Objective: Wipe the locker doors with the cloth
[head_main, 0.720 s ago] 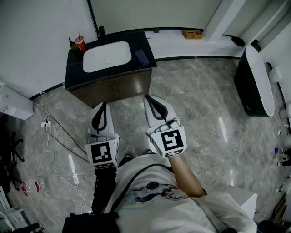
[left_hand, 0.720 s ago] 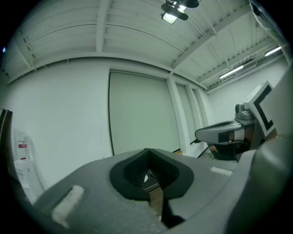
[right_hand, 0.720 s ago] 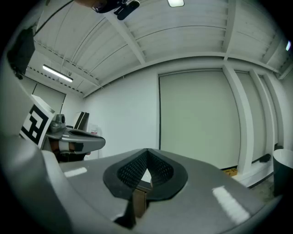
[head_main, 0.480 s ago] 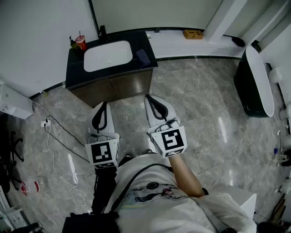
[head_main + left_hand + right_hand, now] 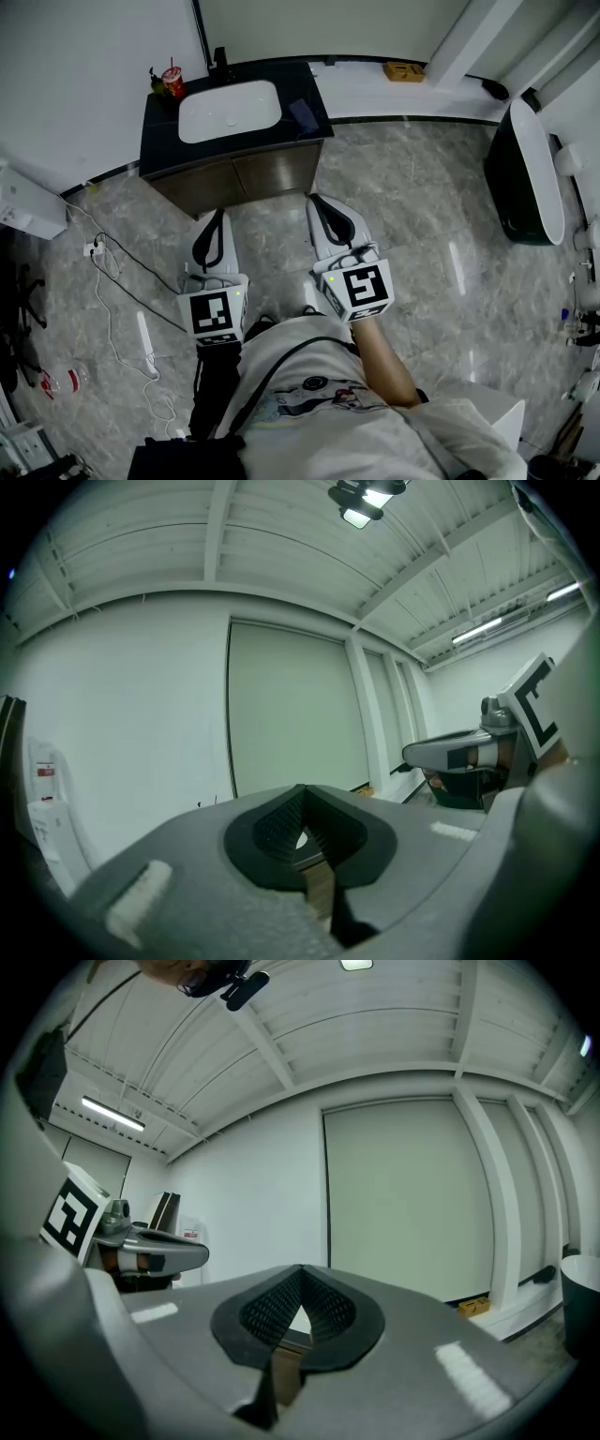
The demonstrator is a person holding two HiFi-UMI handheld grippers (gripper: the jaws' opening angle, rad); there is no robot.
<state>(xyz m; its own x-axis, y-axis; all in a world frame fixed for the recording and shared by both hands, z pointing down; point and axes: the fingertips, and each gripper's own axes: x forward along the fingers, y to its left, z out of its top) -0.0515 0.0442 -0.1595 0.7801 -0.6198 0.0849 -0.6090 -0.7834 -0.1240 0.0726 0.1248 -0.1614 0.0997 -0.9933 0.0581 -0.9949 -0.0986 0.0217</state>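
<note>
No cloth shows in any view. In the head view I stand on a marble floor facing a dark vanity cabinet (image 5: 234,176) with two brown doors and a white sink basin (image 5: 228,111). My left gripper (image 5: 216,219) and right gripper (image 5: 318,201) are held level, side by side, pointing at the cabinet and short of it. Both are shut with nothing between the pads. In the left gripper view the left gripper (image 5: 302,797) has its jaws meeting at the tip, with the wall beyond. The right gripper (image 5: 300,1277) looks the same in its own view.
A red cup (image 5: 173,82) and a dark flat item (image 5: 302,114) sit on the counter. A dark bathtub (image 5: 525,169) stands at the right and a yellow box (image 5: 405,70) on the far ledge. Cables with a power strip (image 5: 145,339) and a bottle (image 5: 64,380) lie left.
The head view has shifted slightly, so the cabinet and both grippers sit a little further right in the picture. Both grippers keep the same pose and stay shut.
</note>
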